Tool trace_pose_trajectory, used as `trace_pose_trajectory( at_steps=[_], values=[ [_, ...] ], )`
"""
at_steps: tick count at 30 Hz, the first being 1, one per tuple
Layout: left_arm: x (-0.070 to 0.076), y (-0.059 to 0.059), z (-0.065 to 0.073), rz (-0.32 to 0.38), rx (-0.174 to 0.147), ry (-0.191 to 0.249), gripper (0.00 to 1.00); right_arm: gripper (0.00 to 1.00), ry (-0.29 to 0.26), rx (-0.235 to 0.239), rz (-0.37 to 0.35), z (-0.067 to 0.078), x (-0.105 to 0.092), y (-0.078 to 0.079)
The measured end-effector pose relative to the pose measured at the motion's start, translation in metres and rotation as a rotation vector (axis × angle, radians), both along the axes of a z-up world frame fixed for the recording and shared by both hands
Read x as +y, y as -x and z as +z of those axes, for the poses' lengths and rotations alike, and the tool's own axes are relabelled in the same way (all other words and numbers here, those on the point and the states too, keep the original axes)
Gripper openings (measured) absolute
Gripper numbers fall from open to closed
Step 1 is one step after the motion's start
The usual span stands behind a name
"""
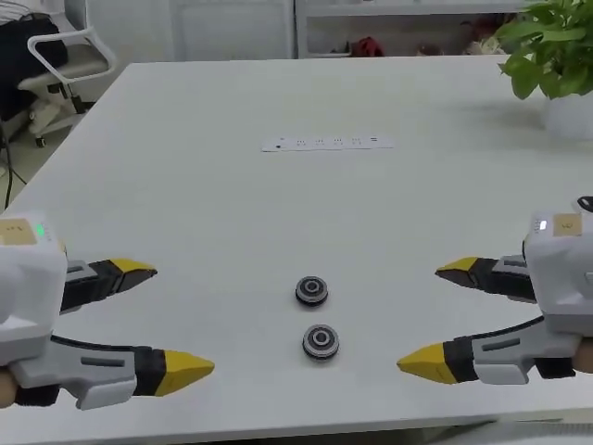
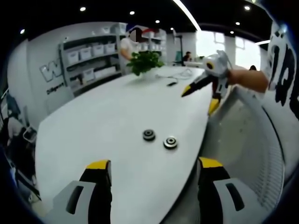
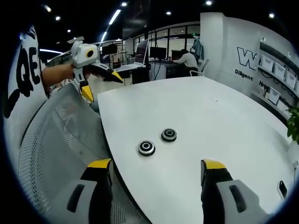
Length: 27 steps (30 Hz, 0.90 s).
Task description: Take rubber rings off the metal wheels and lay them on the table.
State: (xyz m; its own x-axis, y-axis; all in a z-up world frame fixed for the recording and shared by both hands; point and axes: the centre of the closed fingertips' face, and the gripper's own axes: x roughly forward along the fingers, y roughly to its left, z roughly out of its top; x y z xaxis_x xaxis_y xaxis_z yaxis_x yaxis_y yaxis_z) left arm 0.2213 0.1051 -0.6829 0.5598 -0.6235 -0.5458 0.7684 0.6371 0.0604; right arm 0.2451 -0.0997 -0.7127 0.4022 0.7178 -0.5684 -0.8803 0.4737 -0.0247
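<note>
White table (image 1: 278,204), two metal wheels (image 1: 311,290) (image 1: 321,341), both black-rimmed

The desk (image 1: 232,204) was plain pale grey-white. Near its front edge, the far wheel (image 1: 311,290) and near wheel (image 1: 321,341) were silver metal with black rubber rings (image 1: 298,291). The left gripper (image 1: 182,320) and right gripper (image 1: 419,317) had white-grey bodies, black jaws, yellow tips and tan labels. A green light glowed on the left one. At the far right corner, the plant (image 1: 551,42) was green in a white pot (image 1: 567,116).
</note>
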Motion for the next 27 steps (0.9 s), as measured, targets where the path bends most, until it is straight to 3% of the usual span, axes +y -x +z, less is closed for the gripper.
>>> trace_pose_trajectory(
  at_steps=[10,27],
  values=[
    [-0.001,-0.009,0.005,-0.007,-0.009,0.012,0.76,0.73,-0.007,-0.007,0.013,0.006,0.006,-0.006],
    [-0.011,-0.025,0.004,-0.06,-0.025,-0.027,0.74,0.71,-0.023,-0.006,0.043,0.008,0.017,-0.02]
  ],
)
